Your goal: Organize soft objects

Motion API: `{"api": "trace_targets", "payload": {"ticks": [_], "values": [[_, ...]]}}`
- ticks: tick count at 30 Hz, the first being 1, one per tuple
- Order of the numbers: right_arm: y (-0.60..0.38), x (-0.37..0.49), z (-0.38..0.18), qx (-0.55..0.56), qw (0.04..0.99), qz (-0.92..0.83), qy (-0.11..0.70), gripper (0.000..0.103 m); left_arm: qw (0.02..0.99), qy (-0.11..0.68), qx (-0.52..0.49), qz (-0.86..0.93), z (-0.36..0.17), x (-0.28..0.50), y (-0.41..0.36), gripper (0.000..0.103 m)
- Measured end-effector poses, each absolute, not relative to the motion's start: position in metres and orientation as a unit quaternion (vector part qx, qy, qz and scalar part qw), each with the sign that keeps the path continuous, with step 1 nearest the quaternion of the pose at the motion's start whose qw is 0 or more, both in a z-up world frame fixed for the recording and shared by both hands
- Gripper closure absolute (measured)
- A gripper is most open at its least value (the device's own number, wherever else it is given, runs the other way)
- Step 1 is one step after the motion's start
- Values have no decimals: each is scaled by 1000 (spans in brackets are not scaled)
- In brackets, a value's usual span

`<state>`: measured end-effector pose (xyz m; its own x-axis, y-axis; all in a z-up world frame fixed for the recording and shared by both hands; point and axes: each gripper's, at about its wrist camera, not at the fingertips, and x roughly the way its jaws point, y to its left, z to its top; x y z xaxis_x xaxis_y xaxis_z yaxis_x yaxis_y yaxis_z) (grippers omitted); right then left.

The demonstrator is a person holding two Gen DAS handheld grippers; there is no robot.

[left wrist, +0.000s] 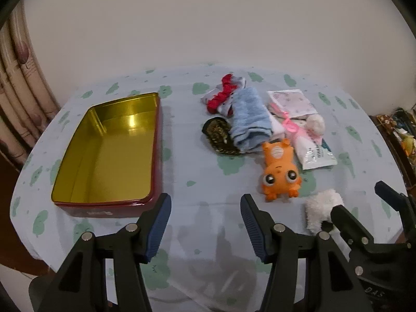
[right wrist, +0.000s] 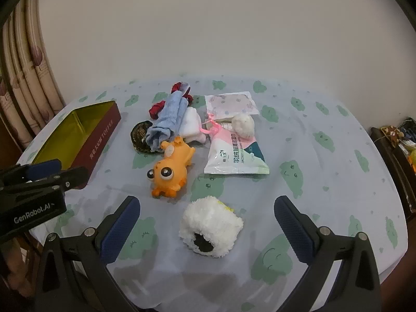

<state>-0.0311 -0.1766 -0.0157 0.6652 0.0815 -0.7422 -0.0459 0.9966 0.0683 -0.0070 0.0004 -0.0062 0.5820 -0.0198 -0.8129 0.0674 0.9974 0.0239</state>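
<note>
Fluffy white roll (right wrist: 212, 226): lies on the worktop (right wrist: 325, 195) near its front edge, between the right gripper (right wrist: 208, 232)'s wide-spread fingers (right wrist: 122, 230), untouched. Orange frog toy (right wrist: 170, 167) just behind it. Left gripper (left wrist: 205, 225): fingers wide, holding nothing, beside the open red tin (left wrist: 109, 153) at the left edge.

We see plain off-white wall (right wrist: 208, 26) behind table; patterned curtain (right wrist: 28, 83) hangs at left; cluttered dark furniture (right wrist: 397, 143) at right.
</note>
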Motion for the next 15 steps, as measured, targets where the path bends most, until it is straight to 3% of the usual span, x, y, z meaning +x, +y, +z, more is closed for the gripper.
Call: {"api": "trace_targets", "payload": {"ticks": [15], "values": [[-175, -31, -16, 17, 910, 37, 413, 1, 886, 463, 24, -8, -10, -5, 7, 46]]}}
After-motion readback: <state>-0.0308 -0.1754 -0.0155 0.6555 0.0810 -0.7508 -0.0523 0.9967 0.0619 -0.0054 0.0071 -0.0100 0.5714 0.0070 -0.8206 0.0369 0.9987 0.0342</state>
